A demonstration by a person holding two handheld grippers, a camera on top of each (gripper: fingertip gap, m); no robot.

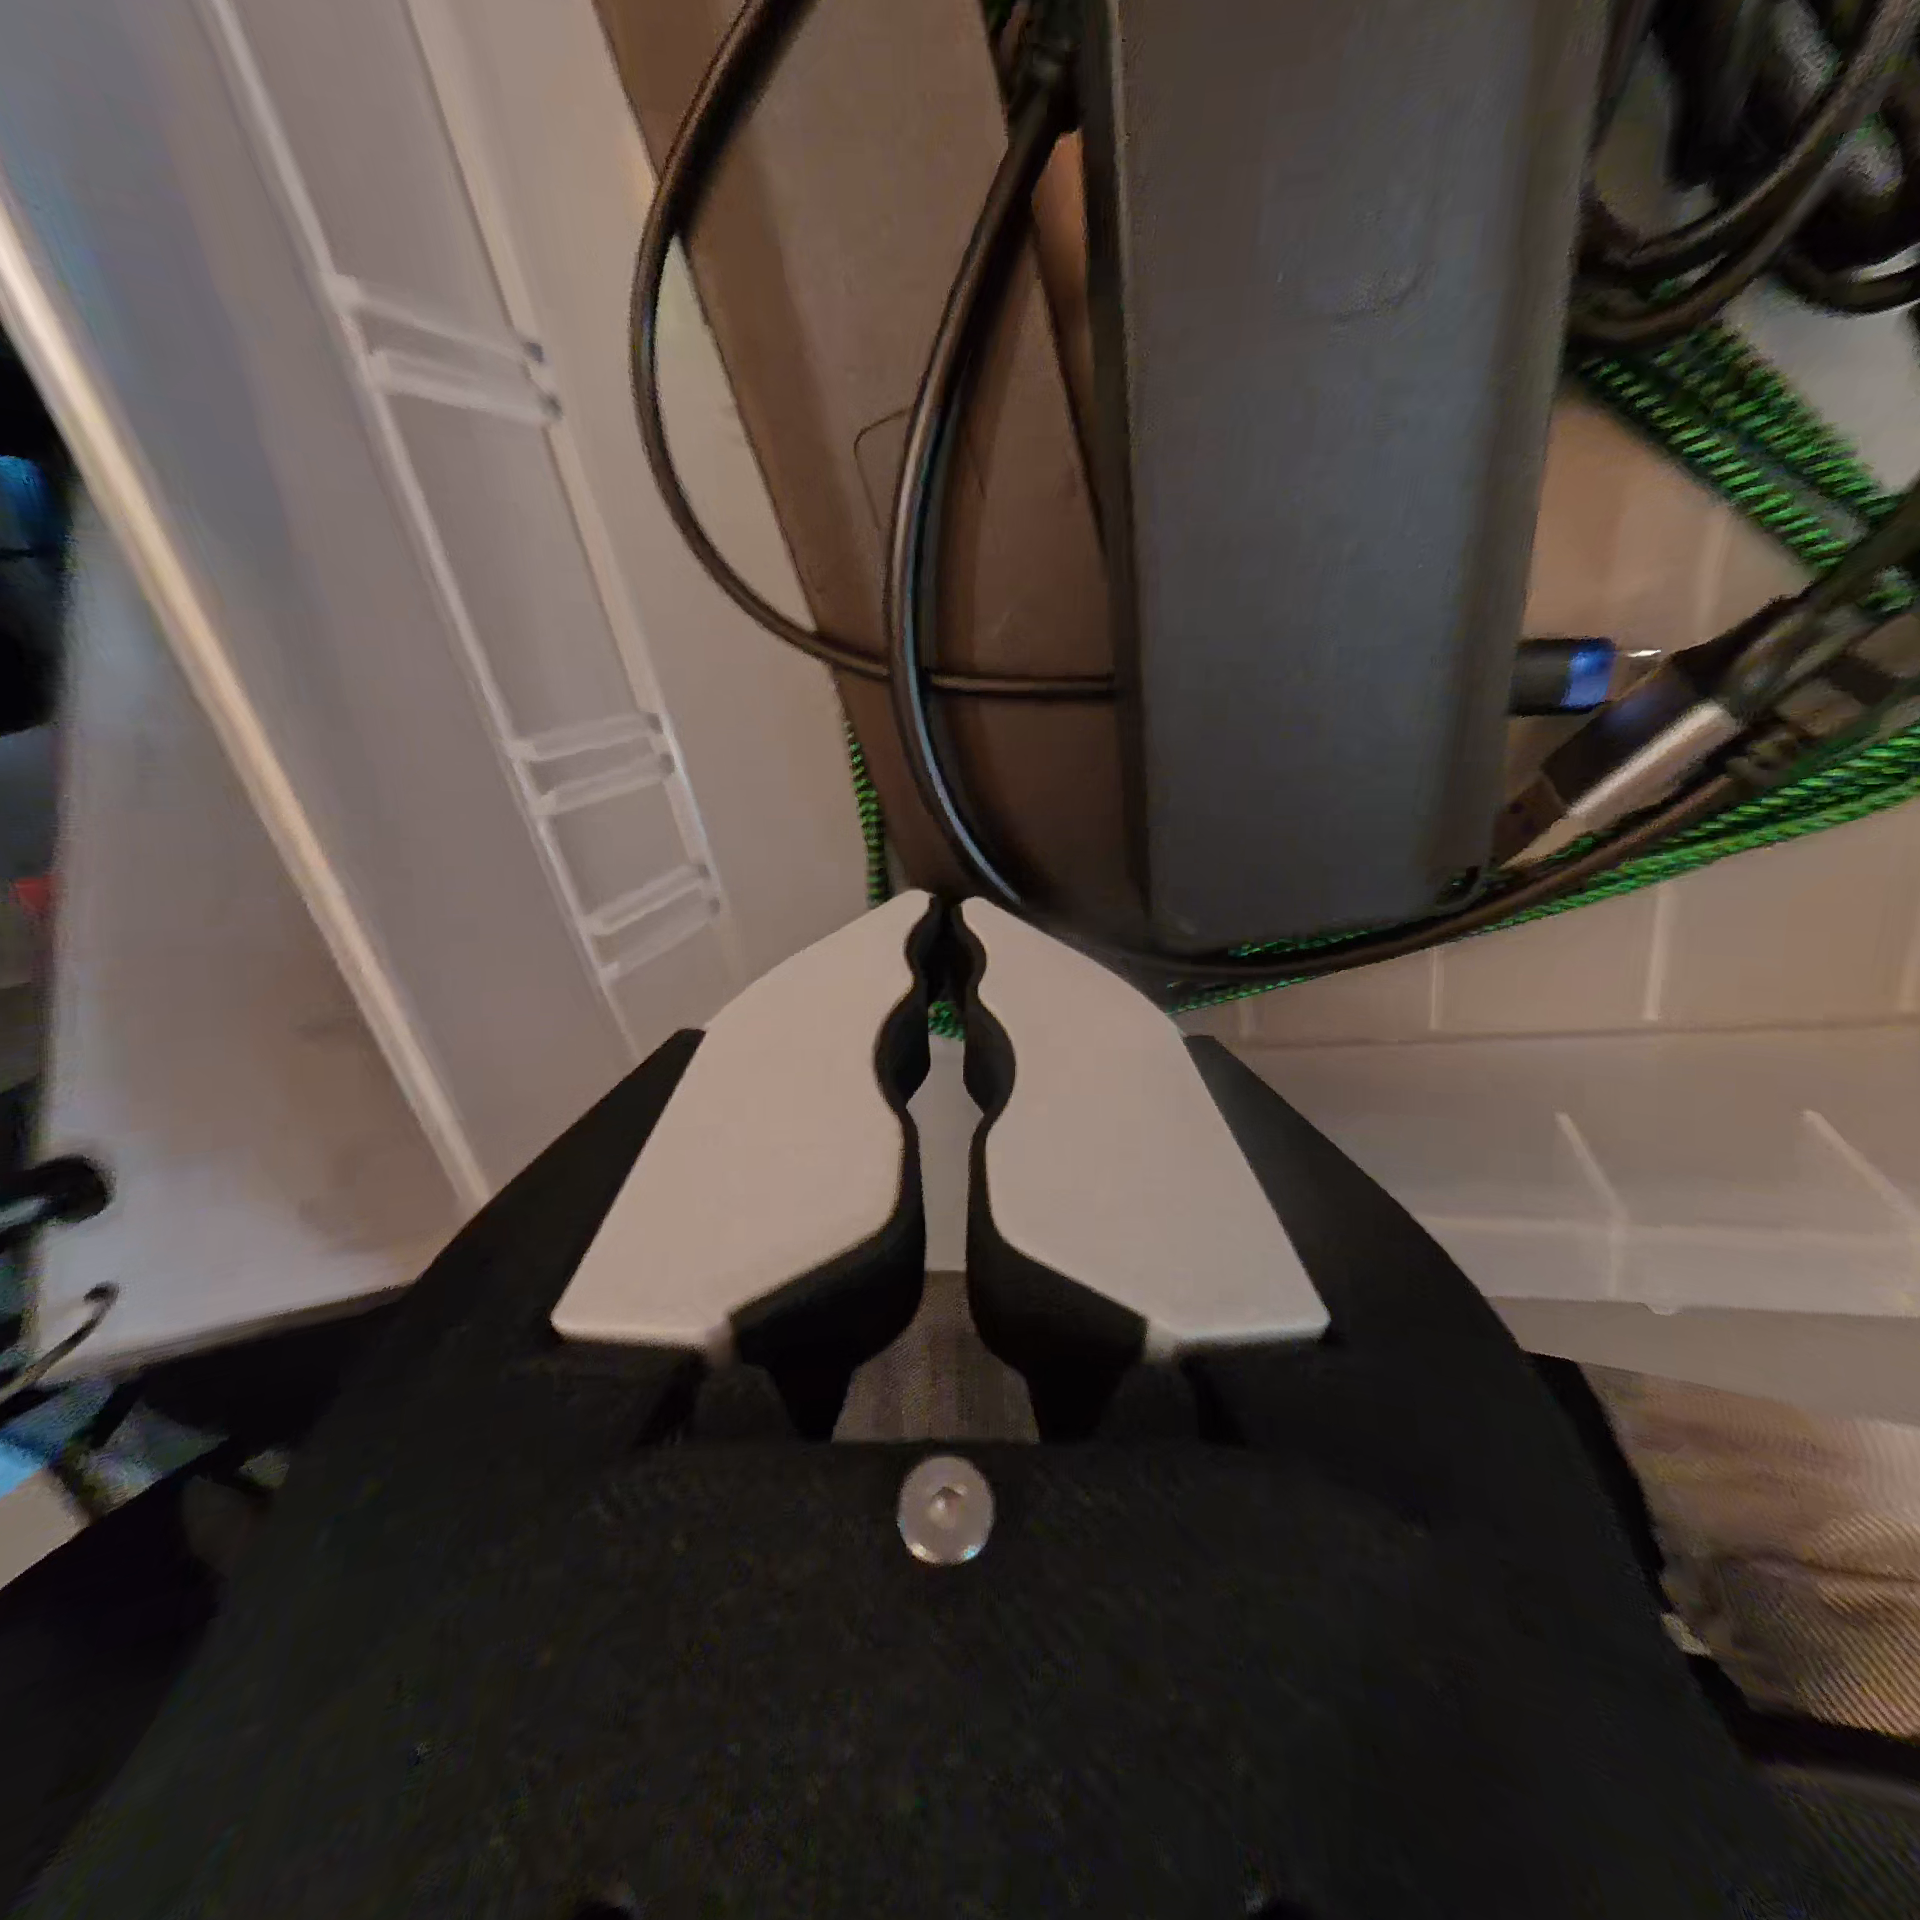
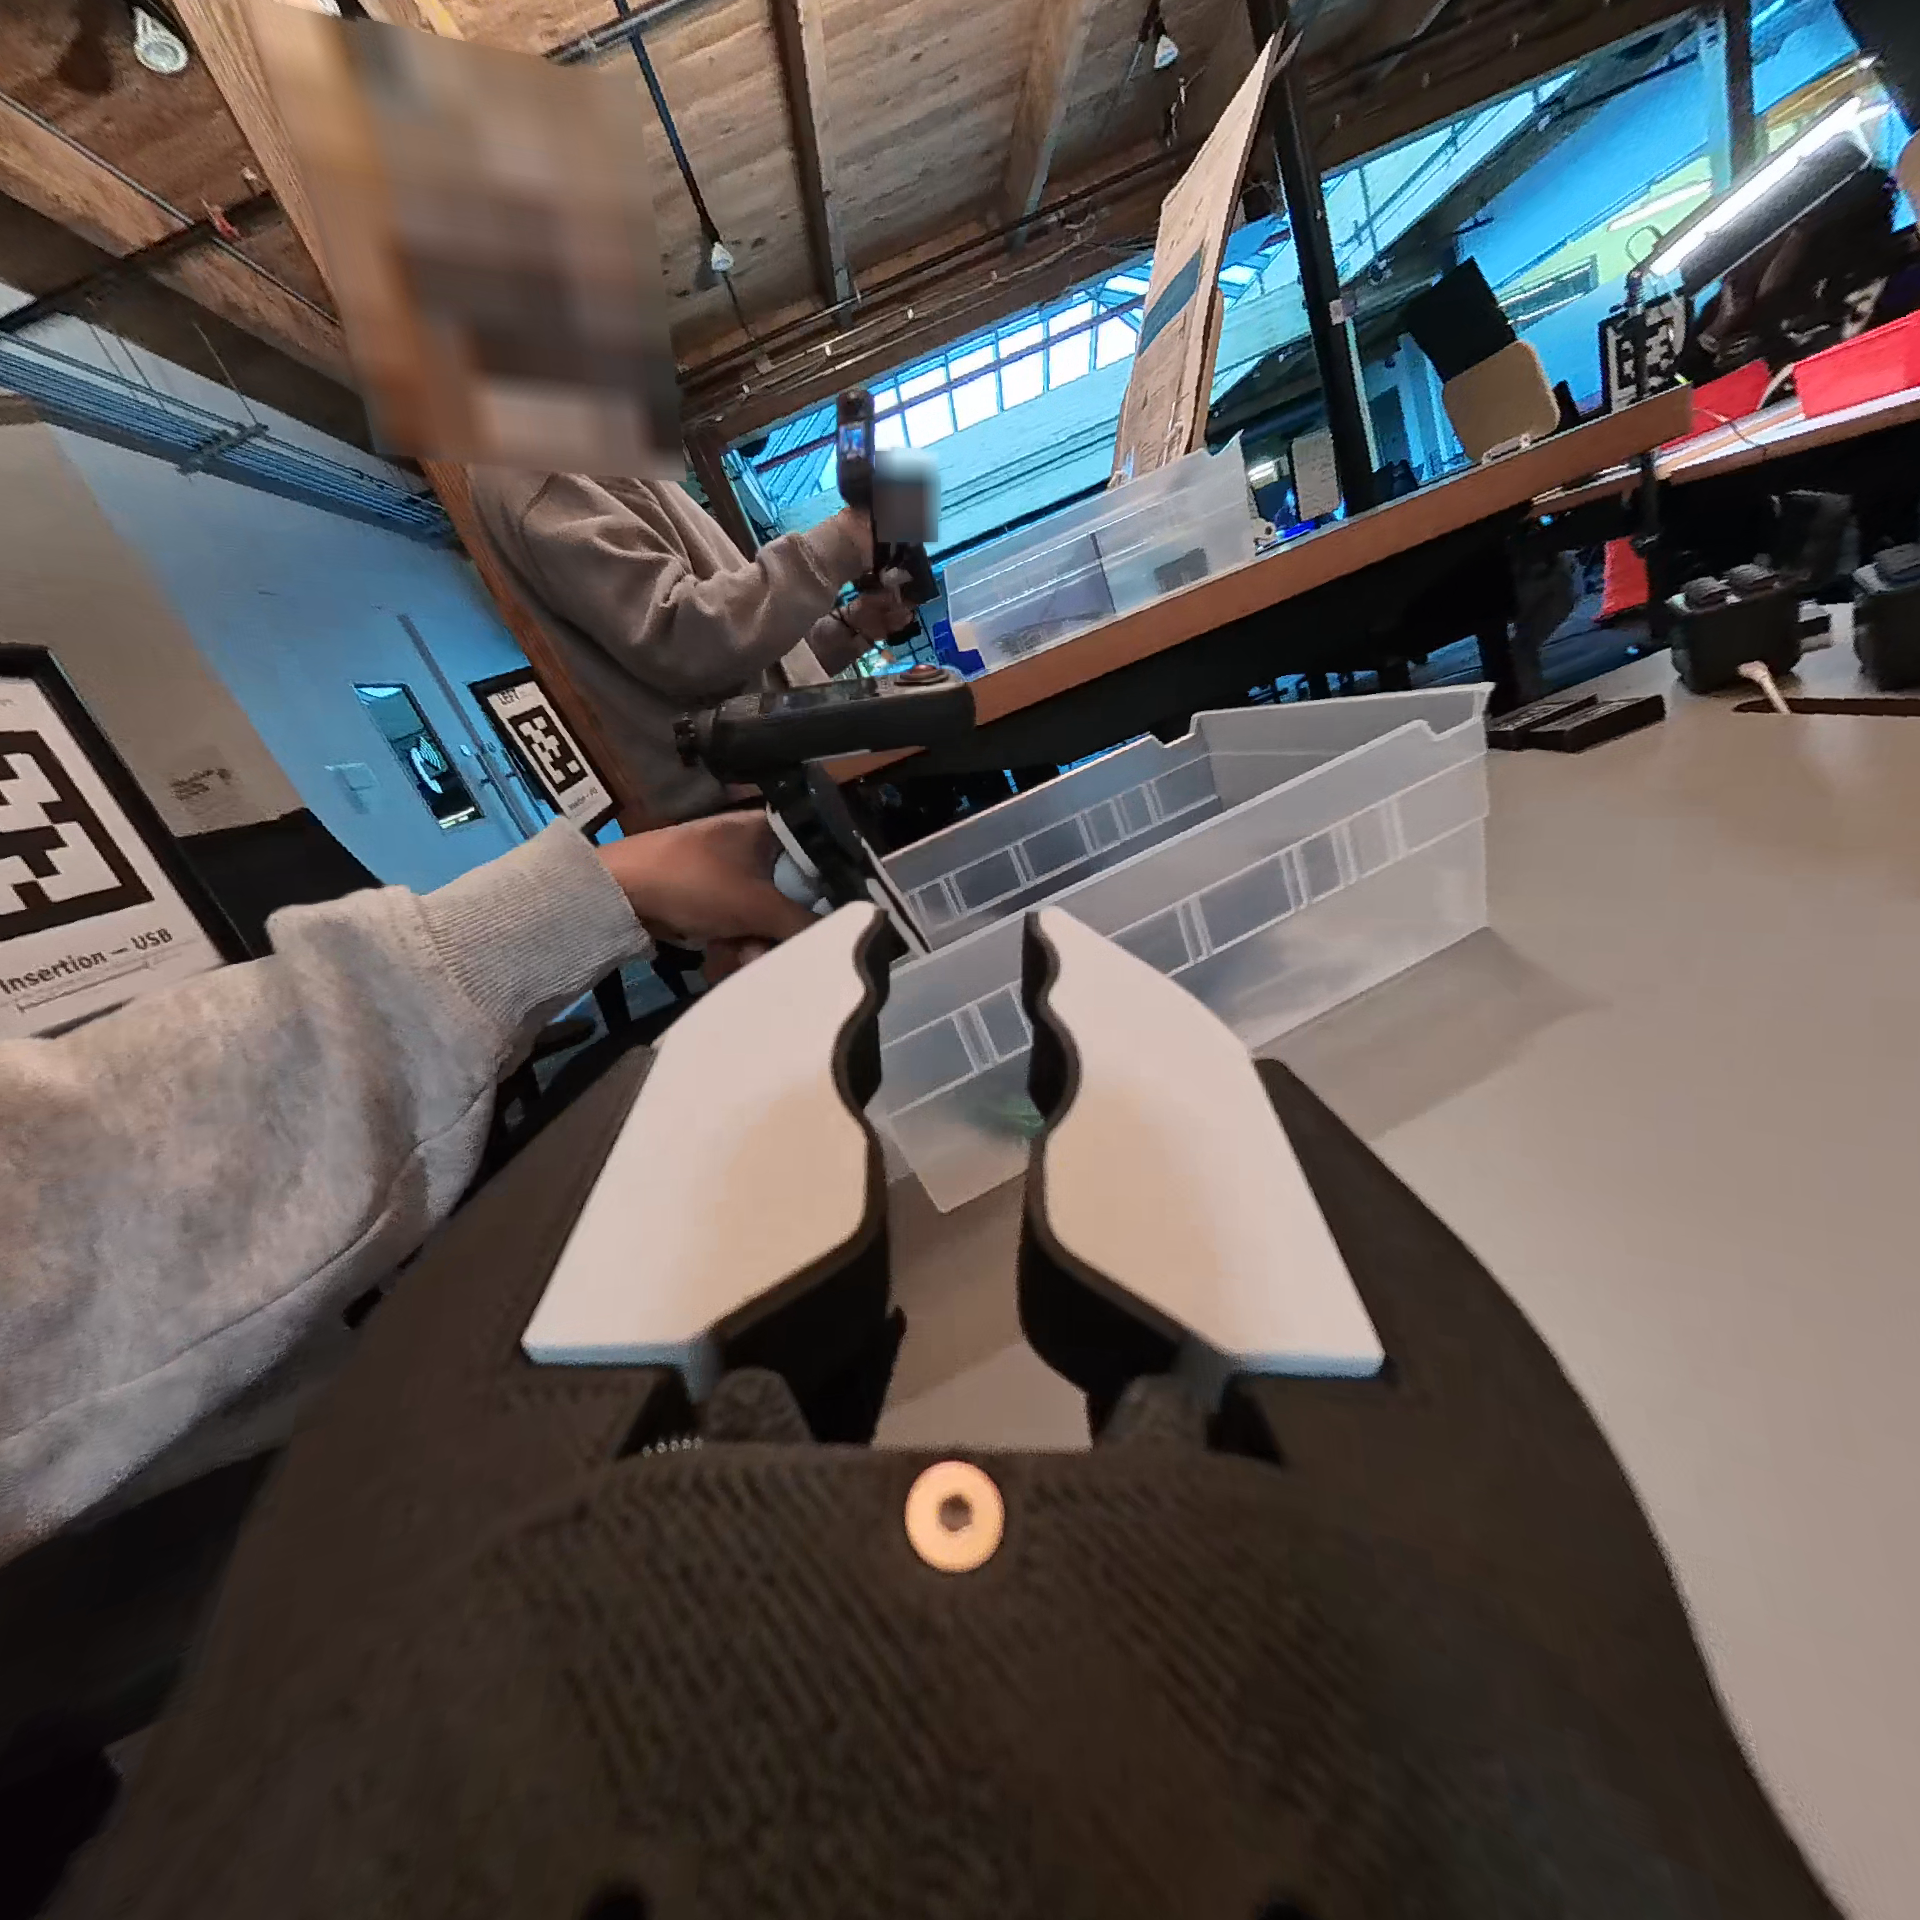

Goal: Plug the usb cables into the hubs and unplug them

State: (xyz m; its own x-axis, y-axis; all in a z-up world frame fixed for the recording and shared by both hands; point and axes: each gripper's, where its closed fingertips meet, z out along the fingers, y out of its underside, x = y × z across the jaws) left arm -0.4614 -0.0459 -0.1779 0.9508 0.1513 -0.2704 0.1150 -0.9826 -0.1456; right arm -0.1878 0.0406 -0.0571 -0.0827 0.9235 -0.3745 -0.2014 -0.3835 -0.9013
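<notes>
In the left wrist view, my left gripper is shut inside a clear plastic bin. Its tips sit at the near end of a long grey hub and a brownish hub. A black cable loops down to the tips and a green braided cable runs under them; I cannot tell if either is pinched. A blue-tipped USB plug lies right of the grey hub. In the right wrist view, my right gripper is open and empty above the table, in front of the bin. The left gripper dips into it.
The pale table stretches right of the bin. A person's sleeve crosses the left side. Another person stands behind with a gripper. A second clear bin sits on a wooden table, and black boxes stand at the far right.
</notes>
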